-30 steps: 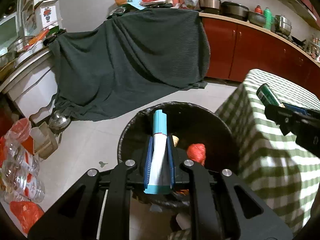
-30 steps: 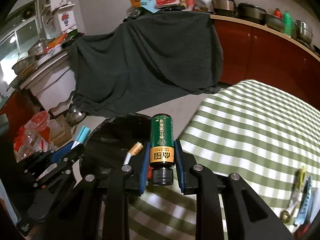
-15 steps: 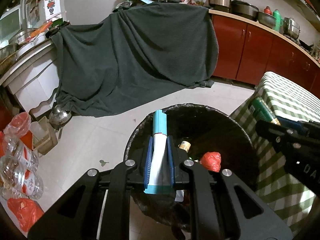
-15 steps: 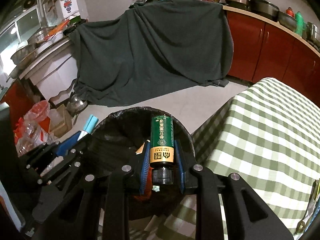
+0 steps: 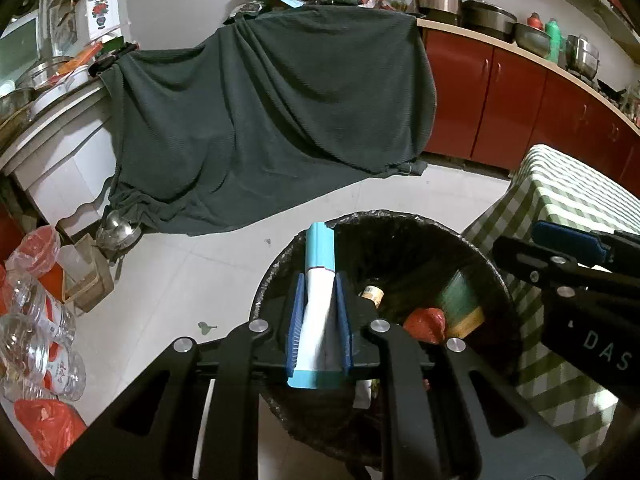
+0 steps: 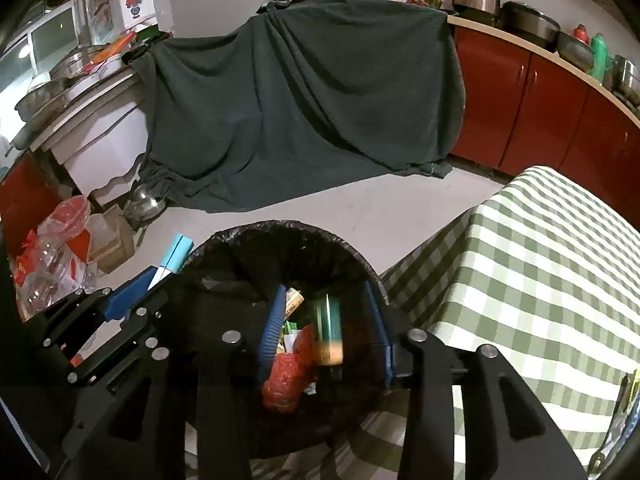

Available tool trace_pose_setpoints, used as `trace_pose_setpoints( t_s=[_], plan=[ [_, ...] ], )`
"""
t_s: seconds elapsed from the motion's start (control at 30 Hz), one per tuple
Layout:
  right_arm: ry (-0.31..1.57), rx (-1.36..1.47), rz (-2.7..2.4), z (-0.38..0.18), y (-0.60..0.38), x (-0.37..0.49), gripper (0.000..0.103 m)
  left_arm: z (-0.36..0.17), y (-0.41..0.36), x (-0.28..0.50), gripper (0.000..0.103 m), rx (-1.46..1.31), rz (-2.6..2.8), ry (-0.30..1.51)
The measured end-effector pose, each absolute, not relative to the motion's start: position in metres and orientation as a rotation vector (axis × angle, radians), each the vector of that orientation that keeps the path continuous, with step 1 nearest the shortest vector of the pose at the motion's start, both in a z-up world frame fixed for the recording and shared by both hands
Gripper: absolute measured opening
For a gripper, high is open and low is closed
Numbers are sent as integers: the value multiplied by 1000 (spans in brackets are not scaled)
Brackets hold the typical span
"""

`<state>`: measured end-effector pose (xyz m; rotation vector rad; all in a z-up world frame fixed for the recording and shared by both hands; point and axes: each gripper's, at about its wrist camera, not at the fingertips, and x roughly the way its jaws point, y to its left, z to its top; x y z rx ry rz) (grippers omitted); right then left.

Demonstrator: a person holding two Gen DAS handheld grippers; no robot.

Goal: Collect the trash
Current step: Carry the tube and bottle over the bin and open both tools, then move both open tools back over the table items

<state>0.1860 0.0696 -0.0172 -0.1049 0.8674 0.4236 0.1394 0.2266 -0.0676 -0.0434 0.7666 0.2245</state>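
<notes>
Both grippers over the trash bin, one item dropping, one yet to go

The right gripper has its jaws opening, and the green bottle, blurred, is loose between them above the black-lined trash bin. The left gripper is clamped on a white-and-teal tube at the rim; releasing it remains.

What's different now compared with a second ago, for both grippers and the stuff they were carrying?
Both grippers moved from the table edge to over the black bin. The right gripper let go of the green bottle: its jaws are opening and the bottle, blurred, is dropping between them into the bin. The left gripper stays shut on the white and blue tube. The red wrapper in the bin is unchanged.
</notes>
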Motion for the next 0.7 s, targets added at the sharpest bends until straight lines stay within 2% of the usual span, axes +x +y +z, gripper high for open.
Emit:
trace_pose_setpoints(
  t_s=[0.2,0.23,0.3,0.5,0.7],
  plan=[
    [845,-85,414,-7,61,181,45,-62,225,136,18,-47,224,761],
    [837,-81,412,-4,58,179,46,-59,224,134,29,-46,222,757],
    [819,-79,405,2,51,175,48,-53,221,130,41,-48,221,740],
    [778,-51,360,17,15,158,52,-32,201,114,42,-34,189,702],
    [743,-29,274,29,-37,137,55,-18,169,100,47,-14,133,680]
  ],
)
